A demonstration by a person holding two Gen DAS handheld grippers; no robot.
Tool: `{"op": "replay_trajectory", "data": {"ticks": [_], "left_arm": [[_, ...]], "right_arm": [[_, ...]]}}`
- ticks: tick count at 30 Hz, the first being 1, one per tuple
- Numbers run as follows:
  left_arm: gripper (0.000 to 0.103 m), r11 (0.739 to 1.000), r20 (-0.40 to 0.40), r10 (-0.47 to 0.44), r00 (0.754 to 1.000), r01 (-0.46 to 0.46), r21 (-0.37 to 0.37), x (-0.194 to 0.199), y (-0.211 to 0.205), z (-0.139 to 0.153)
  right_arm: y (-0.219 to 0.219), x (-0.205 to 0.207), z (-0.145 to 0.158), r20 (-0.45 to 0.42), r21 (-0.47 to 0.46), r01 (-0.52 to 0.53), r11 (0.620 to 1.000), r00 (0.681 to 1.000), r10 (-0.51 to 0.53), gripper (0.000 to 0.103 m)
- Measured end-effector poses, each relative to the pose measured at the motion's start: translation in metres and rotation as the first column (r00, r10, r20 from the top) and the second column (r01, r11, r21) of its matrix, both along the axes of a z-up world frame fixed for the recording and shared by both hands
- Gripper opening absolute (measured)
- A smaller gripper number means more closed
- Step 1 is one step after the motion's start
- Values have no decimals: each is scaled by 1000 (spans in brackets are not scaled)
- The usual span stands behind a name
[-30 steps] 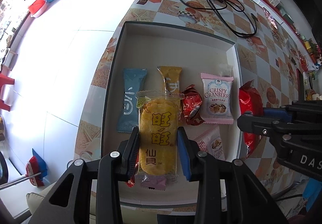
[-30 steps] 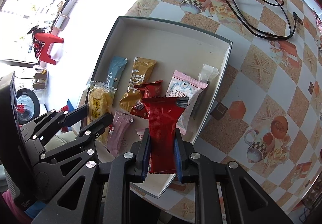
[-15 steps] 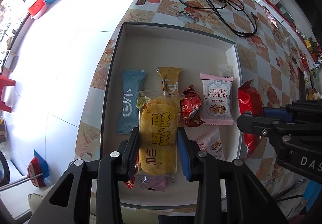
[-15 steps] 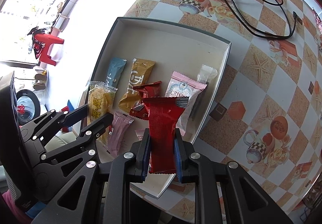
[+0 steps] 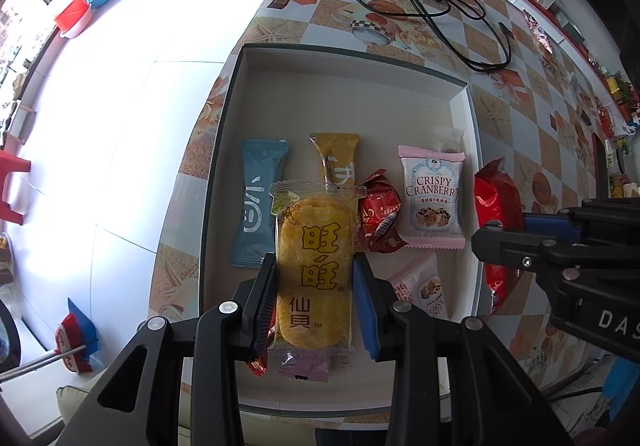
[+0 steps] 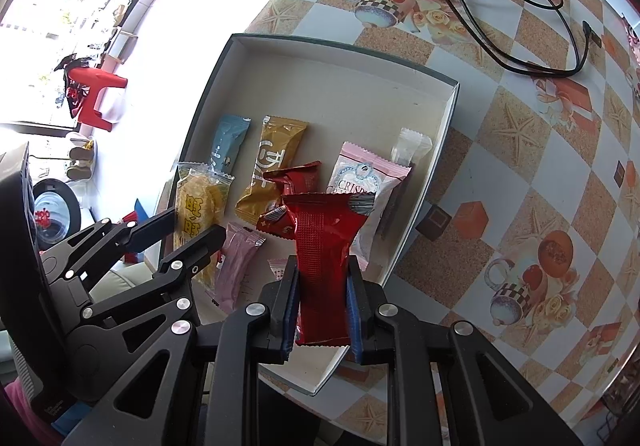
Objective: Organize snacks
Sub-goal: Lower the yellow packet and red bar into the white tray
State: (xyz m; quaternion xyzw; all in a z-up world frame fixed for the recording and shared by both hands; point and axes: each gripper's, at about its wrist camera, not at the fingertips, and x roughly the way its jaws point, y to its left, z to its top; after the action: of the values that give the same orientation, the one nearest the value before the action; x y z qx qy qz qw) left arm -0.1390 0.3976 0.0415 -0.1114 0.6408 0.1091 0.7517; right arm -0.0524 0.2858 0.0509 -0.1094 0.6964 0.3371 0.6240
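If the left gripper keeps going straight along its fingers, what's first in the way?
Probably the gold packet lying in the tray: it sits directly past the yellow rice cracker pack that the left gripper holds. Depth is unclear; height may differ.

Ten snack packets (image 5: 434, 195), one box (image 5: 352, 93), one cable (image 5: 440, 5), two grippers (image 5: 314, 310)

Glass-topped patterned table (image 5: 516, 133), on it an open box (image 5: 352, 61) and a black charger cable (image 5: 448, 9)

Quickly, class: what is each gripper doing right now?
Left gripper: closed on the yellow rice cracker packet.
Right gripper: closed on the red snack packet.
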Motion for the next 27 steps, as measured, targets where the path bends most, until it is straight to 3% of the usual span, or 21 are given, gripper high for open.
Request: {"op": "replay_trajectory", "data": {"ticks": [16, 27], "left_arm": [[39, 1000, -3, -3, 1000, 3, 4, 3, 0, -2], [39, 1000, -13, -12, 1000, 13, 29, 26, 4, -2]], "right_arm": [[0, 1, -1, 0, 0, -3, 1000, 1000, 3, 22], [3, 8, 2, 14, -9, 31, 999, 999, -31, 22]]}}
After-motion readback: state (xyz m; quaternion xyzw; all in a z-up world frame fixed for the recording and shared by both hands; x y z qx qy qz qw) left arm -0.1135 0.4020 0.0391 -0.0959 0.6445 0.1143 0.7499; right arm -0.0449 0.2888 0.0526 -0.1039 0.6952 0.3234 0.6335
